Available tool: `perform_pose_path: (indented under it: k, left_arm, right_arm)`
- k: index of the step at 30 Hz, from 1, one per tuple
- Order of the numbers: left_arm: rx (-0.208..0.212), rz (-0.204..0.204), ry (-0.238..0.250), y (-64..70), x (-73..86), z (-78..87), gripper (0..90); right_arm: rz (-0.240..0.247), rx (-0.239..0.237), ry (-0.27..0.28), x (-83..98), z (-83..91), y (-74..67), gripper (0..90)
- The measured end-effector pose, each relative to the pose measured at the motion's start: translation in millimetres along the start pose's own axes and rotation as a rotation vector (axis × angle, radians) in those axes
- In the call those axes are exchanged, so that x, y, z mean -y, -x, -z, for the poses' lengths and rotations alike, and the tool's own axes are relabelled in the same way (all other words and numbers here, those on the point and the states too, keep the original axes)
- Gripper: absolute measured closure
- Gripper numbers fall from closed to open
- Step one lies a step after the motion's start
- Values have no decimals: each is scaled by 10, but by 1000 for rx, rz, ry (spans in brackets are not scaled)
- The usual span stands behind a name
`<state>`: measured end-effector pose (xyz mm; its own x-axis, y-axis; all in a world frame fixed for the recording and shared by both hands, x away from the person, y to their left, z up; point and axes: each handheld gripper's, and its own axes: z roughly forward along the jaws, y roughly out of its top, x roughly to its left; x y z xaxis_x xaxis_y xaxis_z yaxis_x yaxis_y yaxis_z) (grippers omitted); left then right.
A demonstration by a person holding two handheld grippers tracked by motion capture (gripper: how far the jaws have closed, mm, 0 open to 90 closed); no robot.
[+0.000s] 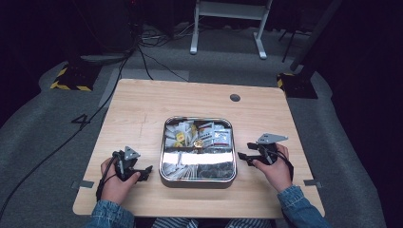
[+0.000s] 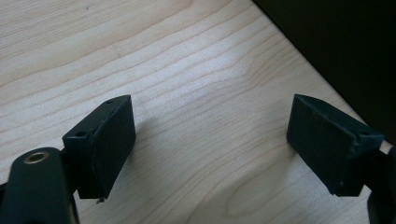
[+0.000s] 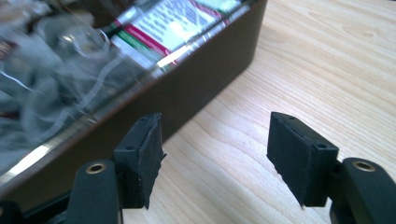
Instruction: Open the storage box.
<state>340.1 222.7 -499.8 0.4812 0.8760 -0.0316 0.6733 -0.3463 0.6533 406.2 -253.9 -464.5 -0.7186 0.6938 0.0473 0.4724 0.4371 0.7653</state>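
Though mirror-bright, metal tray crammed with packets

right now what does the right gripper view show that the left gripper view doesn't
Right gripper view: the metal tray, its dark wall close beside one jaw, with printed packets inside. Left gripper view: the table edge running to a dark area beyond. Shared: bare light wood between black jaws that stand apart, with the right gripper and the left gripper both holding nothing.

Silver tin, pale wood-grain table, black claws, blue denim sleeves
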Motion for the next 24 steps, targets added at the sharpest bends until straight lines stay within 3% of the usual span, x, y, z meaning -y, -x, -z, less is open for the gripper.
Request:
perform_pose_path:
  k: [6,11,15,24]
  left_arm:
    - [19,16,9,-38,37,65,160]
    - [-7,6,3,-65,81,96,159]
    - [-10,-1,6,-81,122,94,158]
    - [3,-6,47,-105,173,82,139]
  right_arm:
    - [8,-26,8,-134,74,-35,302]
    - [39,-62,34,-301,122,-107,279]
    - [88,-97,51,-506,74,-222,295]
    - [125,-165,58,-775,-104,-415,317]
